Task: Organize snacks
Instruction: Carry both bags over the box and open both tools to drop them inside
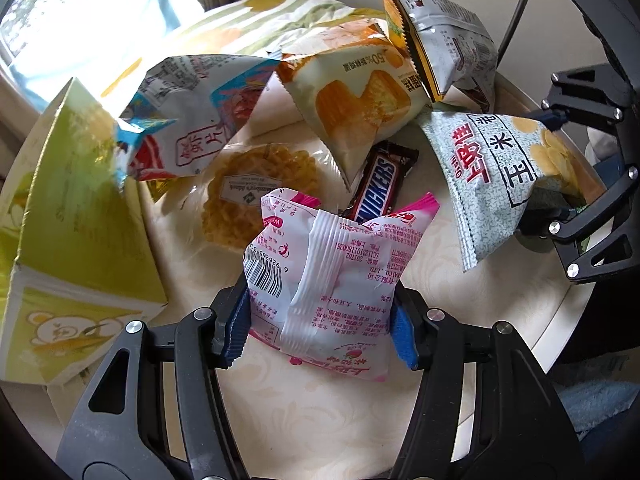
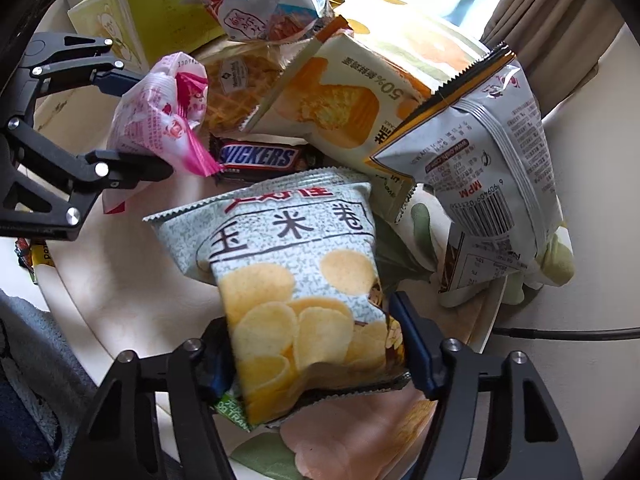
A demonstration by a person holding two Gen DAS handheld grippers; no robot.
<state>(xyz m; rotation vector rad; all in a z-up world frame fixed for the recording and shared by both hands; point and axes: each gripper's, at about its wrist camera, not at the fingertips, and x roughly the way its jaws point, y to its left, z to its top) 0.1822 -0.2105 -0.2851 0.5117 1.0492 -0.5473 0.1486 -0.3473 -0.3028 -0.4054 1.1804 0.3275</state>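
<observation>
Currently, pink packet (image 1: 320, 280): held between the blue pads of the left gripper (image 1: 320, 332), just short of the Snickers bar (image 1: 378, 184); long axis runs away from the gripper toward the bar, far end flared into two pink corners.
Pink packet, look: white film with pink print, a barcode on one side, a ribbed back seam down the middle, crumpled where pinched.
Left gripper: fingers are closed onto the two sides of the pink packet.
Green chip bag (image 2: 296, 280): held by the right gripper (image 2: 316, 356), just beside the Snickers bar; long axis points from the gripper toward the bar, crimped top edge farthest away.
Green chip bag, look: pale speckled green, large dark characters, pictured yellow chips on the lower half, dented at the grip.
Right gripper: fingers are pinched on the bag's lower sides.
Snickers bar, look: brown wrapper, white lettering, laid flat on the cream tray (image 1: 312, 408) between the two held packets.
Orange cake bag (image 1: 360, 92): leaned beyond the bar.
Silver bag (image 2: 492, 176): stood beside the cake bag, barcode shown.
Waffle (image 1: 256, 192): clear-wrapped, beside the bar.
Green box (image 1: 76, 216): farthest from the bar, past the waffle.
</observation>
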